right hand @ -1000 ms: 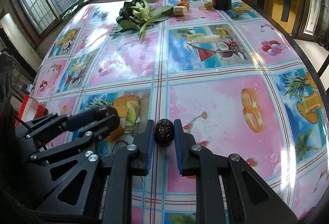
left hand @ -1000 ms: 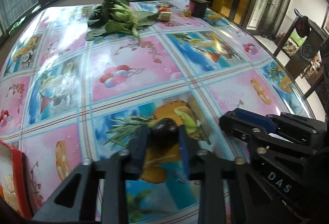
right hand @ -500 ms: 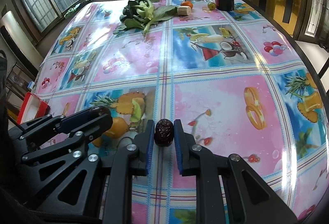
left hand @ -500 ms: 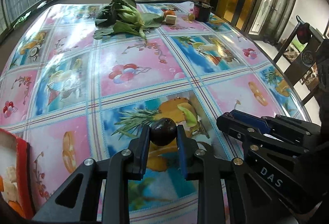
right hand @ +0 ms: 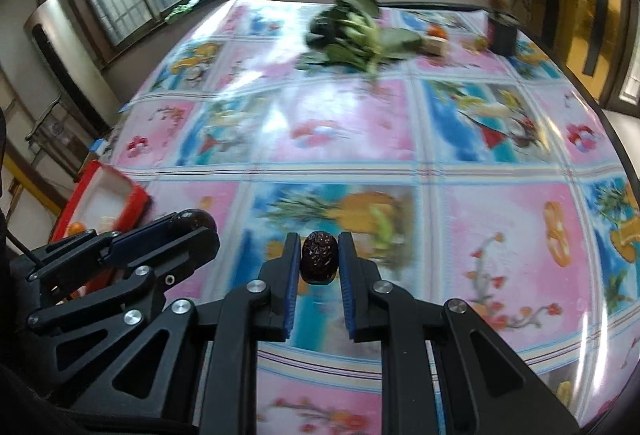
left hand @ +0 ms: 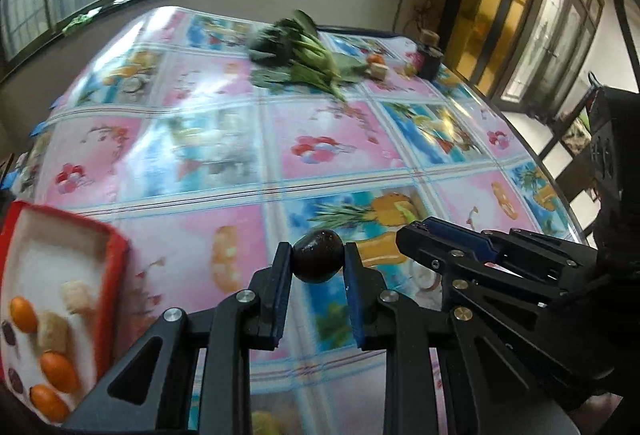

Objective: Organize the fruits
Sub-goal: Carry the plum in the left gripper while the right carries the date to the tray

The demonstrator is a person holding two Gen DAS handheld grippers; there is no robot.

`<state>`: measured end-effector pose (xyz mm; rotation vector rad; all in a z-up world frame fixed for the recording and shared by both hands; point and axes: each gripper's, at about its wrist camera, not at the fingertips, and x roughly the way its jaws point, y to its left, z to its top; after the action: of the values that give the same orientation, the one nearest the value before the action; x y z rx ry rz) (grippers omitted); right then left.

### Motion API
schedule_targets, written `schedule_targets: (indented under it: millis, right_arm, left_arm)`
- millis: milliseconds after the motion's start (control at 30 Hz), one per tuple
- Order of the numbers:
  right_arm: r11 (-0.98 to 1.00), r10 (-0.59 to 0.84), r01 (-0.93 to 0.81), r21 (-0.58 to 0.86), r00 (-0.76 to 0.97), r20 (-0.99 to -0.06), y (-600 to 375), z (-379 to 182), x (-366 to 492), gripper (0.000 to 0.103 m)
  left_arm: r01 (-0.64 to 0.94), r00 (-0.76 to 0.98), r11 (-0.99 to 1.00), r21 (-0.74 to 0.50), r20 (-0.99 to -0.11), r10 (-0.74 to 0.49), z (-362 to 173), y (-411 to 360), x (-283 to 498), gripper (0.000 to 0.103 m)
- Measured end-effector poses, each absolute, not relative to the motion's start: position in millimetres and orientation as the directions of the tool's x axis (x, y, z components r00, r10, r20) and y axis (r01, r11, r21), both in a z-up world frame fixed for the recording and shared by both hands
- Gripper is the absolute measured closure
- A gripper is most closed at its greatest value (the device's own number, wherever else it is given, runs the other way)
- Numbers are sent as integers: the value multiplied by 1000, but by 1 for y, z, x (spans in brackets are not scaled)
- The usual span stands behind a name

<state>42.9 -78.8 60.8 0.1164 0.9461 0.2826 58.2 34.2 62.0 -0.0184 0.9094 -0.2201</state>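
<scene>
Step in hand: transport. Both grippers are loaded and held above the tablecloth point(left hand: 328, 171), with the red tray point(left hand: 116, 247) to the left as the likely destination.

Left gripper point(left hand: 318, 267) — jaws narrowed onto a smooth dark round fruit point(left hand: 318, 261), possibly a chestnut; the view does not settle which. The fruit sits at the fingertips, clear of the table.

Right gripper point(right hand: 319, 259) — jaws narrowed onto a wrinkled dark red jujube point(right hand: 319, 261), held upright between the blue pads. In the left wrist view the right gripper lies just beside the left one, on its right.

Tray contents, as far as motion blur allows: several orange oval fruits point(left hand: 58, 371), probably kumquats, two pale chunks point(left hand: 76, 295), and dark pieces at the left edge. Whether the tray has separate compartments cannot be told.

Far side of the table: leafy greens point(left hand: 308, 55), a small orange fruit point(left hand: 375, 58), a pale block point(left hand: 378, 71) and a dark jar point(left hand: 428, 61). These remain unsorted.

Next move, as a judgement: carry each gripper left until it is over the tray's white floor, lower close to the surface, then open. A round fruit released from height will likely roll or bounce out, and the two grippers are close enough to collide if moved together.

Markings: none legible in either current view.
</scene>
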Motion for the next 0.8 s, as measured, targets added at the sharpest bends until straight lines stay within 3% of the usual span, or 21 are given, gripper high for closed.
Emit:
schedule_targets:
  millis: [800]
  right_arm:
    - [875, 431, -435, 211, 502, -750, 72, 89, 32, 83]
  left_arm:
    - [-113, 659, 992, -56, -752, 32, 96, 182, 7, 79]
